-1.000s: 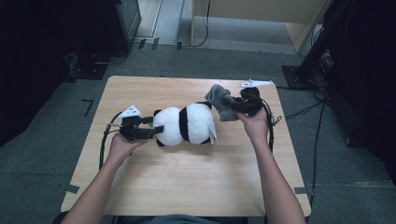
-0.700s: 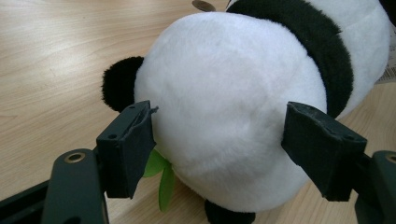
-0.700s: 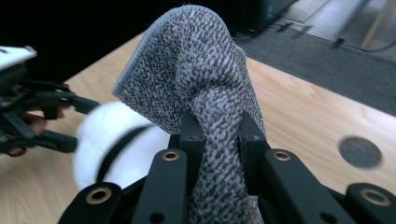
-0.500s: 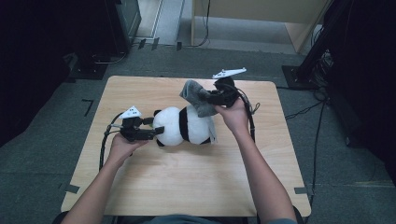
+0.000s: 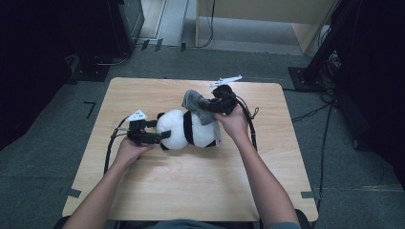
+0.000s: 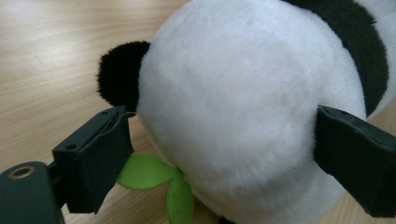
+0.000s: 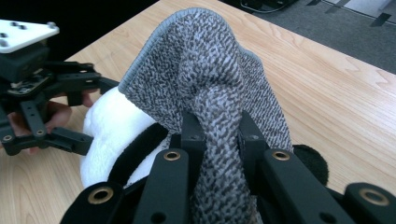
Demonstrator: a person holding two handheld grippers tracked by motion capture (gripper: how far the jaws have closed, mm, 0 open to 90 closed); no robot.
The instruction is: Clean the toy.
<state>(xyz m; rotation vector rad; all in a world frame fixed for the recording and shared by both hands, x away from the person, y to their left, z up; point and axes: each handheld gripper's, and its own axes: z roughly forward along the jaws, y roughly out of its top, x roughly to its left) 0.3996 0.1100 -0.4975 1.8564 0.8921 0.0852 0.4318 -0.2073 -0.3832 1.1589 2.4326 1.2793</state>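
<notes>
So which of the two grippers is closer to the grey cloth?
Right. The right gripper is clamped on the grey cloth; the left gripper is at the toy panda's head, apart from the cloth.

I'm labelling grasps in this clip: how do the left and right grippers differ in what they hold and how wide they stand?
The left gripper has its jaws spread wide around the plush panda's white head; the right gripper has its jaws nearly together, pinching a fold of grey cloth. The left sits low on the table; the right is raised over the panda's body. Both hold something soft.
</notes>
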